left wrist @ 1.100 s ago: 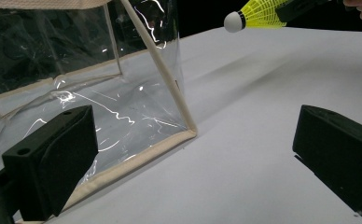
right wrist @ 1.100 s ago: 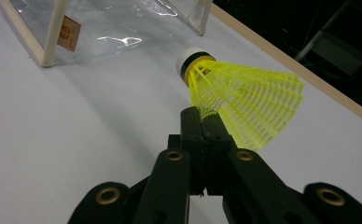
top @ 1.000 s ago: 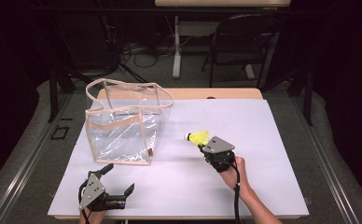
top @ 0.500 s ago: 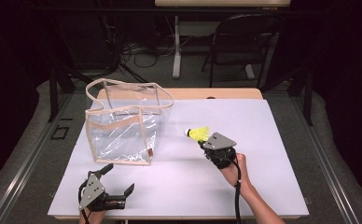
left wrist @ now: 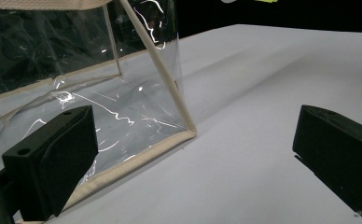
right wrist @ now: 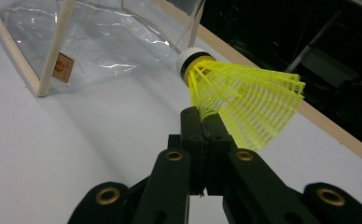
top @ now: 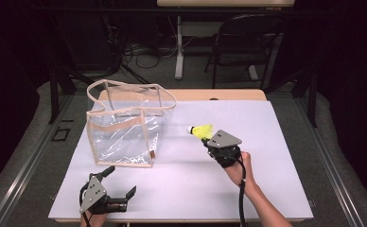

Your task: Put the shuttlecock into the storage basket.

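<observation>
The right hand-held gripper (top: 209,142) is clamped on the skirt edge of a yellow shuttlecock (top: 200,131), holding it off the white counter (top: 266,142), near the middle of the surface. In the right gripper view the jaws are pressed together on the mesh of the shuttlecock (right wrist: 237,98), and its white cork tip leads away from the hand. The clear bag (top: 125,124) stands open-topped with its tan trim, at about ten o'clock from that gripper, well apart across bare counter. The shuttlecock's long axis runs roughly toward nine or ten o'clock, cork first, so it already points at the bag's near side wall rather than at the opening above. My guess is that the shuttlecock is meant for the bag, in which case it would have to rise over the rim before being let go. The left hand-held gripper (top: 117,187) rests at the counter's near edge, around six o'clock of the bag, jaws spread wide and empty; its own view looks at the bag's lower corner (left wrist: 170,116). It is the nearer one to the bag, and could steady the floppy wall.
</observation>
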Action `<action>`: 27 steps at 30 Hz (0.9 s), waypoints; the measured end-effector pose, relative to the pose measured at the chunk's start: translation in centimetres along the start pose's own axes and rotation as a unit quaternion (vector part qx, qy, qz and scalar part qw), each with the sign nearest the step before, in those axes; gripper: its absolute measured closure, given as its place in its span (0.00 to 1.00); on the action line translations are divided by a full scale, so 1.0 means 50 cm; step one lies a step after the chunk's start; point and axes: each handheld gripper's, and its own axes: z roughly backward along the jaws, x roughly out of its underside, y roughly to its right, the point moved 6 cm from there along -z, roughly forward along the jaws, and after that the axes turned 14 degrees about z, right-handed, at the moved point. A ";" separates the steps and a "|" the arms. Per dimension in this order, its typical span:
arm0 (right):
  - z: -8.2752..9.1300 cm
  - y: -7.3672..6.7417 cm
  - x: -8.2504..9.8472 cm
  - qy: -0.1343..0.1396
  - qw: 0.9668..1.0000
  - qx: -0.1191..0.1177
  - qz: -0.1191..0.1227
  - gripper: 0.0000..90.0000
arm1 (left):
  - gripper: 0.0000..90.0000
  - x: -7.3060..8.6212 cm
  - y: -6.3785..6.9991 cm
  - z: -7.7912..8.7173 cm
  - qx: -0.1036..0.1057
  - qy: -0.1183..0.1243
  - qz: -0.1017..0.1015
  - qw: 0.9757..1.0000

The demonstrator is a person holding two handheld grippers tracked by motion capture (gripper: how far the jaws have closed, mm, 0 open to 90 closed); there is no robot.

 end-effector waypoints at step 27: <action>0.014 0.030 -0.027 0.010 1.000 0.012 0.001 1.00 | 0.00 0.000 0.001 -0.001 0.002 -0.001 0.000 1.000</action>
